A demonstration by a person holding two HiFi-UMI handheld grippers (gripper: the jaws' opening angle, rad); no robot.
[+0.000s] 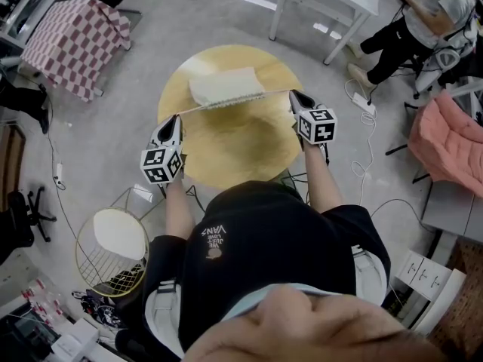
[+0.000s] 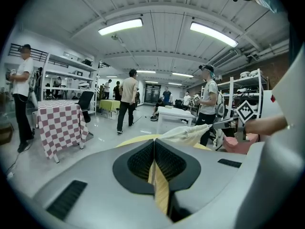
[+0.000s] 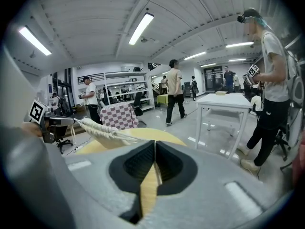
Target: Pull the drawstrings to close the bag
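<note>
While its mouth is gathered into a ribbed line, the cream cloth bag (image 1: 224, 86) is seen near the far edge of the round yellow table (image 1: 241, 145); bare top is left toward the near edge. Its long axis is laid left to right, mouth nearward. Taut drawstrings (image 1: 275, 91) are clamped in the closed jaws of the left gripper (image 1: 178, 118) and right gripper (image 1: 293, 95) at the side edges.

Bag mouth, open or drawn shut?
Mostly drawn shut: the cloth bag has a gathered near edge, drawstrings taut out to the left claw and right claw.
</note>
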